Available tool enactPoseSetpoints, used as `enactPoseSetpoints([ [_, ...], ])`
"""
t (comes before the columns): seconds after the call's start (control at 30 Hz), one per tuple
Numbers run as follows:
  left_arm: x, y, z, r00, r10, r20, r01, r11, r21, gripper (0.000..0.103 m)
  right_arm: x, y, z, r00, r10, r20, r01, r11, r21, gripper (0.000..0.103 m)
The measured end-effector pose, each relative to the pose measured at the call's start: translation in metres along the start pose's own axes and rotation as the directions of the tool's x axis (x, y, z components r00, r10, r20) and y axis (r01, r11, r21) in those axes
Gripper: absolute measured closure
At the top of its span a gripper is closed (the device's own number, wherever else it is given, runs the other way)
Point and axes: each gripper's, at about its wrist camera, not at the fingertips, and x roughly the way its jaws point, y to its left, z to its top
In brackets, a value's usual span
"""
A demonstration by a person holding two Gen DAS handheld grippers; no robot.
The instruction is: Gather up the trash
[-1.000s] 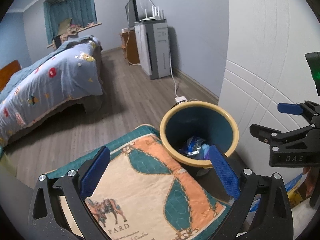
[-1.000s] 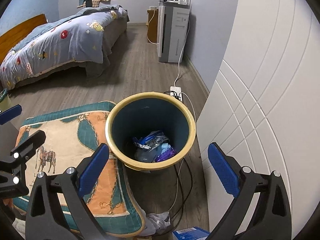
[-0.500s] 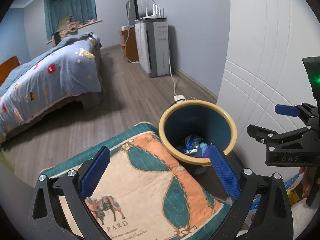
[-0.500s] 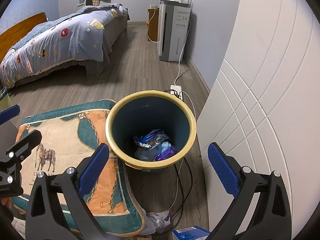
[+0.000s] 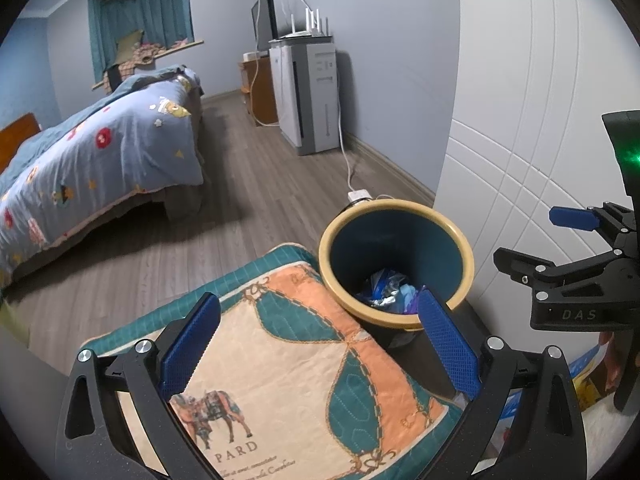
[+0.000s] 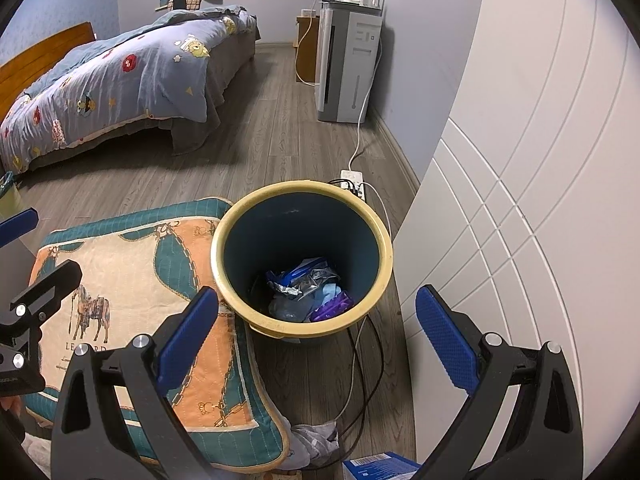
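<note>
A teal trash bin with a yellow rim (image 6: 301, 256) stands on the floor by the white wall; it also shows in the left wrist view (image 5: 396, 256). Crumpled wrappers (image 6: 310, 290) lie at its bottom. My right gripper (image 6: 316, 340) is open and empty, above and in front of the bin. My left gripper (image 5: 320, 344) is open and empty over a patterned cushion (image 5: 288, 380), left of the bin. The right gripper shows at the right edge of the left wrist view (image 5: 576, 256).
A bed with a blue quilt (image 6: 120, 76) stands at the left. A grey appliance with a router (image 6: 348, 60) is at the back wall. A power strip and cables (image 6: 354, 180) lie behind the bin. A blue box (image 6: 376, 468) and grey cloth (image 6: 316, 440) lie near the cushion.
Both grippers have pulled back and up a little from the bin. Both stay open and empty; the trash in the bin has not moved.
</note>
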Motion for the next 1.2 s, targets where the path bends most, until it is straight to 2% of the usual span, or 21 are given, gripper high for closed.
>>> enactPoseSetpoints([
  [1.2, 0.0035, -0.0046, -0.0025, 1.0, -0.029, -0.009, 0.029, 0.999, 0.025, 0.005, 0.0033, -0.004, 0.0001, 1.0, -0.002, -0.011, 0.002, 1.0, 0.009, 0.006],
])
